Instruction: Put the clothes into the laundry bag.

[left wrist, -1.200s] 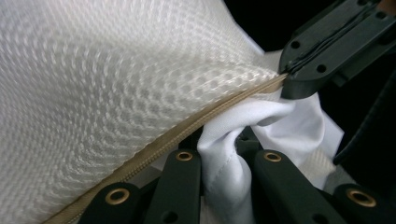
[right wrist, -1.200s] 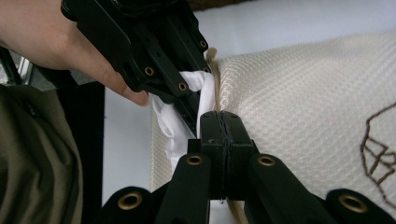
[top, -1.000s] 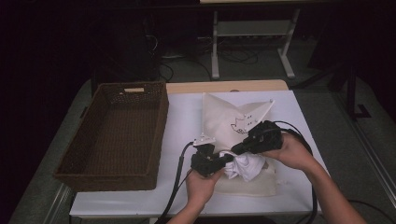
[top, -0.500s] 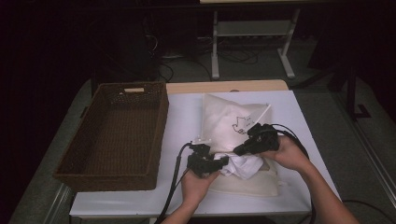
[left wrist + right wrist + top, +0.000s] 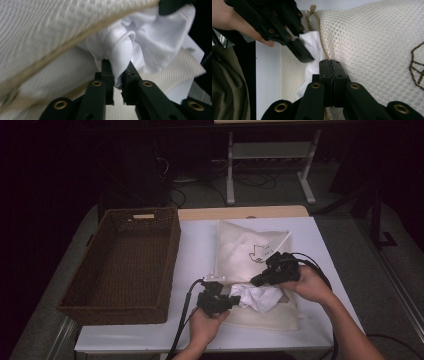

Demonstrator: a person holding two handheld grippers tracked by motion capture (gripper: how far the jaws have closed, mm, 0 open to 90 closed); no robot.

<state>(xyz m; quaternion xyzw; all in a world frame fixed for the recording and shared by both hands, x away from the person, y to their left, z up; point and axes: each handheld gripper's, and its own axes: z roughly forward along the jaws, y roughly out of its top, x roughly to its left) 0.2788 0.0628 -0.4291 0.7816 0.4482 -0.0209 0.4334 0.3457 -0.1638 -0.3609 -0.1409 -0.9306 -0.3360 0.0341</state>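
- High view: a cream mesh bag lies on the table beside a wicker basket, with a white cloth bunched at the bag's near, open edge.
- Left gripper pinches a fold of the cloth between nearly closed jaws.
- Right gripper has its jaws pressed together at the bag's zipper edge, apparently clamping the mesh there.
- Cloth looks light, limp and slippery; best taken by a thick fold.
- Bag looks soft and floppy; the stiffer zipper hem seems the surest hold.
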